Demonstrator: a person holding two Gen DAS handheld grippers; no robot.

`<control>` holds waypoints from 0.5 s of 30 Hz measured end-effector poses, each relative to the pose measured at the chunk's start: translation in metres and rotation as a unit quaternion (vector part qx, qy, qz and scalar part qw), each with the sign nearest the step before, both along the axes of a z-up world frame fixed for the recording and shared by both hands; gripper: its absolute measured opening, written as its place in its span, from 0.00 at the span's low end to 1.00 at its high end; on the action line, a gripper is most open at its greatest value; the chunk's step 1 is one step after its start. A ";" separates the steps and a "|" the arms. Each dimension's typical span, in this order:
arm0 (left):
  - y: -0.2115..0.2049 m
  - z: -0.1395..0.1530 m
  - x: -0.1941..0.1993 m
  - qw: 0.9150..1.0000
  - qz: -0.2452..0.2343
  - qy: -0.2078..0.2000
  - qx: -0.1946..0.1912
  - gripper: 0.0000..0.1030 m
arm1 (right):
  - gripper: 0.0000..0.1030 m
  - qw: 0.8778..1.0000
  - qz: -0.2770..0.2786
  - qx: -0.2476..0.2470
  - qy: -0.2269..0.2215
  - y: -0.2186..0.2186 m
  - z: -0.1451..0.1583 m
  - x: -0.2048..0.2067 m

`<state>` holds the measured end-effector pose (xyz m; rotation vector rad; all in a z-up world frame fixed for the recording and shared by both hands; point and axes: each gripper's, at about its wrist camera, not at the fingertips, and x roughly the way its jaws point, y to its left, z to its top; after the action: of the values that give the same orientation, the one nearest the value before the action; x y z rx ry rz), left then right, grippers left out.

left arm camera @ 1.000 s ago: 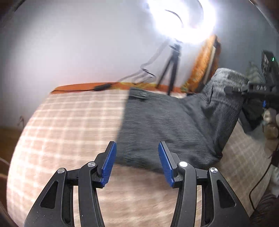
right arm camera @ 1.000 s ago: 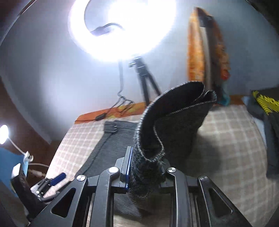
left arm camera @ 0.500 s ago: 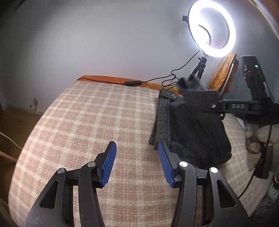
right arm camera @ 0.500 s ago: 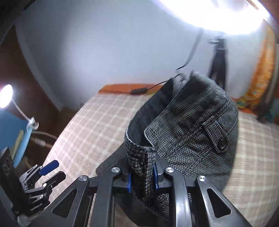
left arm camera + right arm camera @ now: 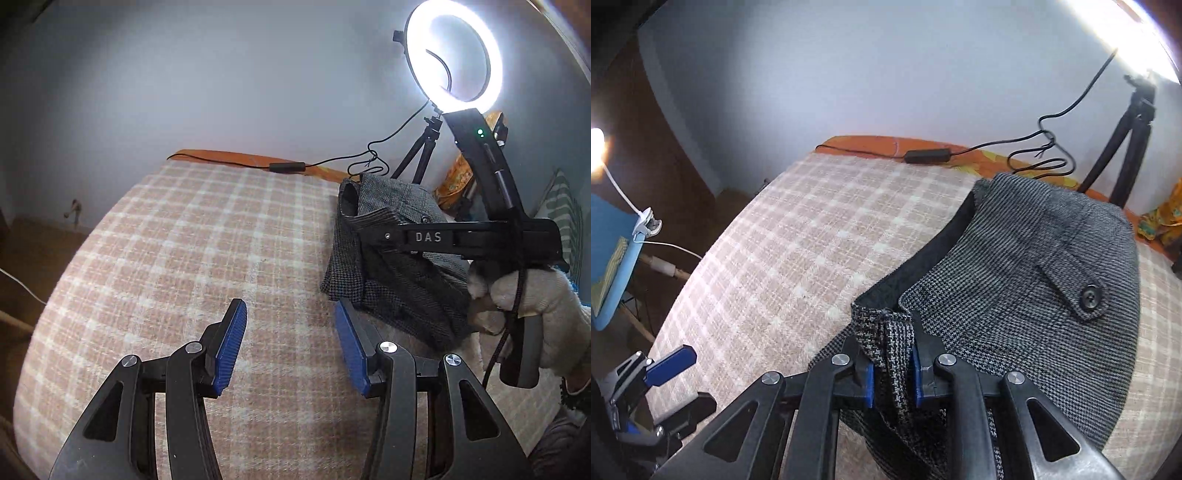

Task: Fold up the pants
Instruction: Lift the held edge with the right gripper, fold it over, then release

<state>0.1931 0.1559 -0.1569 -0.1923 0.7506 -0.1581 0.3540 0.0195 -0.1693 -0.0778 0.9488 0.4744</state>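
Grey houndstooth pants [image 5: 1027,280] bunched on checked blanket [image 5: 798,251], far-right part of bed, waistband end toward wall, button tab [image 5: 1089,299] facing up. Already doubled over at least once, going by stacked layers in both views.

Right gripper [image 5: 892,373]: clamped on thick wad of fabric edge, several layers pinched between blue pads; jaws have just been closing tighter on that wad. Seen from left wrist view as black tool reaching across pants, gloved hand [image 5: 532,306] on its handle.

Left gripper [image 5: 291,347]: jaws standing apart, nothing between them, hovering over bare blanket just beside near-left corner of pants. Not touching cloth, as far as can be told.

Step in hand, prob.: laying a fold down, w/ held edge brought over onto lower layers. Fold not flat yet: top layer humps up, dark lining [image 5: 923,258] showing along open edge on left.

Next move prob. calls for:
- lowering held edge till it lines up w/ layer beneath, then letting go w/o dragging cloth back
- left gripper coming in to pin or tug near corner so stack stays square
- smoothing hump afterwards

Risks: thick wad may cling to pads on release; pants sit near blanket's far edge, close to tripod [image 5: 1130,133] and cable [image 5: 997,147], so a sideways pull could snag or push stack off line.

Ring light [image 5: 456,55] glaring top right; no hindrance to work.
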 end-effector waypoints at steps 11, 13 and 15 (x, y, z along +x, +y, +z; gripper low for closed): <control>-0.004 0.004 -0.002 0.999 0.002 0.008 -0.041 0.54 | 0.47 0.967 0.075 0.226 0.093 -0.033 -0.003 0.011; -0.006 0.004 -0.002 0.998 -0.003 0.013 -0.056 0.54 | 0.47 0.969 0.088 0.220 0.077 -0.037 0.008 0.005; -0.010 0.004 -0.001 0.997 -0.008 0.019 -0.079 0.60 | 0.49 0.972 0.094 0.207 0.061 -0.042 0.017 -0.002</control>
<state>0.1923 0.1456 -0.1526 -0.3400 0.7777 -0.2300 0.3519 -0.0221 -0.1523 0.2444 0.9502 0.8512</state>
